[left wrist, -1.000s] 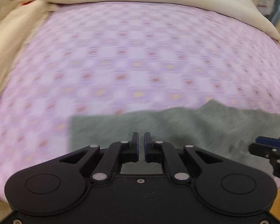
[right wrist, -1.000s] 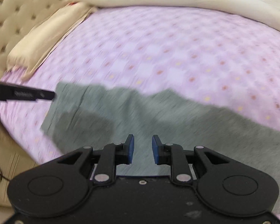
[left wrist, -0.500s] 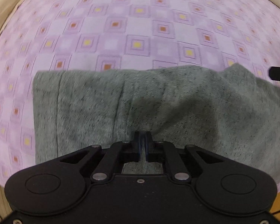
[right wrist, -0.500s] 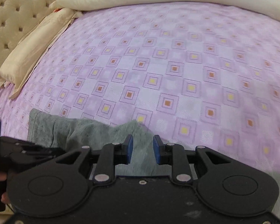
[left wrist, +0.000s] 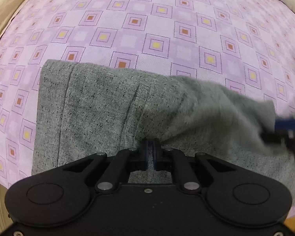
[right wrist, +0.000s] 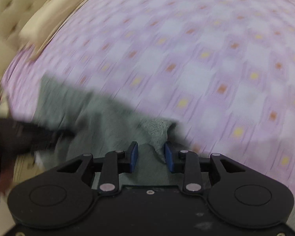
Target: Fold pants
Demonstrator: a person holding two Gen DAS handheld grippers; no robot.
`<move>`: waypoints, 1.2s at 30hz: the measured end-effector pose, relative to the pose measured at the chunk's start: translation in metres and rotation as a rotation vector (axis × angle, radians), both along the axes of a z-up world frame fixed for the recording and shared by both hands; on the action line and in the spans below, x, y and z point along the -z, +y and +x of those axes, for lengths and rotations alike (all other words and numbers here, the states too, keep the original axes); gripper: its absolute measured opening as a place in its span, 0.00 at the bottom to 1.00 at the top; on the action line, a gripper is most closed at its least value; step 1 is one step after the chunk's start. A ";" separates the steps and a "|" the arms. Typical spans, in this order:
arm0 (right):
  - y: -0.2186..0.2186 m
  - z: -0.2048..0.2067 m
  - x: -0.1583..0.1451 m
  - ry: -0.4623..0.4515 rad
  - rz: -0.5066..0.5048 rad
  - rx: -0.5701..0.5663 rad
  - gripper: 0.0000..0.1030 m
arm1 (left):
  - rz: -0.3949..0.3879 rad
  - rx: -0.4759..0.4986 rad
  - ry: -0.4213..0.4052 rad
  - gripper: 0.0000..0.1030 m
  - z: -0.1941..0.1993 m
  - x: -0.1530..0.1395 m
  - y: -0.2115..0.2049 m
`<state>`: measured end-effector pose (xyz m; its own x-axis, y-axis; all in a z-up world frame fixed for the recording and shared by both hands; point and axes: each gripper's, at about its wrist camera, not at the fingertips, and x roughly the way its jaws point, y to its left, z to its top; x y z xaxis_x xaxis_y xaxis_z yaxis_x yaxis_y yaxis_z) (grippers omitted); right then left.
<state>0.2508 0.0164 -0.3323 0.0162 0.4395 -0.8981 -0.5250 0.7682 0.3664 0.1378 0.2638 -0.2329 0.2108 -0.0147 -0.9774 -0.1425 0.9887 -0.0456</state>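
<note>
while pinched almost fully together, left tongs [left wrist: 151, 147] grip a raised ridge of the pants [left wrist: 100, 114], pointing steeply down at the cloth. blue pads nearly touching, with grey fabric caught in the slit between them. right tongs [right wrist: 151, 153] spreading at this moment, blue pads well apart; a loose point of cloth stands up between them, leaning against the right-hand pad, not squeezed. seen from the left wrist as a blurred blue and black shape at the far right edge, over the pants' right end. seen from the right wrist, left tongs a dark blur at the left edge, on the cloth.

pants: grey speckled knit, spread flat along the near edge of the bed [left wrist: 167, 29], stitched band at the left end, bunched and lifted toward the right. underneath and beyond, lilac bedsheet with small orange and yellow squares. cream pillow [right wrist: 49, 19] at upper left of the right view, against a tufted beige headboard [right wrist: 11, 2]. right view heavily motion-blurred.
</note>
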 end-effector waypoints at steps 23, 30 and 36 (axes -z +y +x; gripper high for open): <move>-0.002 0.106 0.007 0.054 0.123 0.301 0.03 | -0.018 -0.015 -0.035 0.15 -0.001 0.000 0.003; 0.019 0.104 0.020 0.004 0.030 0.210 0.03 | 0.017 0.038 -0.133 0.14 0.004 -0.043 -0.001; 0.012 0.097 0.017 -0.021 0.043 0.244 0.03 | 0.135 -0.025 -0.046 0.11 0.041 -0.011 0.025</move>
<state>0.3478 0.0288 -0.3495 0.1449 0.4584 -0.8769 -0.3336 0.8569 0.3928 0.1792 0.2889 -0.2215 0.2545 0.1219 -0.9593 -0.1677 0.9825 0.0804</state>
